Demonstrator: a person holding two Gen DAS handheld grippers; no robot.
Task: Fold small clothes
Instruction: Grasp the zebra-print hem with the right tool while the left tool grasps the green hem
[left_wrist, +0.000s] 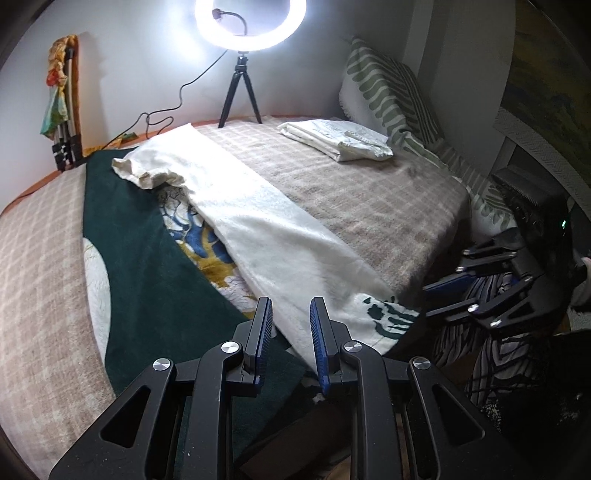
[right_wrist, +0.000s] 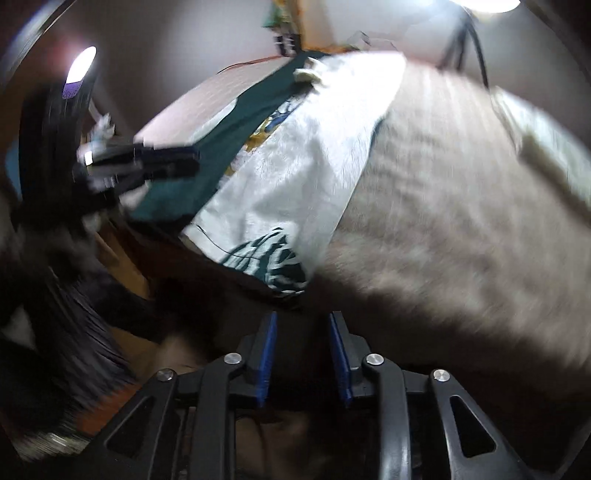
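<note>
While both tongs, left (left_wrist: 291, 314) and right (right_wrist: 303, 328), gape empty, the half-folded printed cloth (left_wrist: 273, 236) lies on the bed (left_wrist: 369, 206); its near hem probably needs gripping next.

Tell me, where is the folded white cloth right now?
In the left wrist view, the folded white cloth lies at the far right of the bed, just in front of the green-patterned pillow and right of the ring light tripod.
</note>
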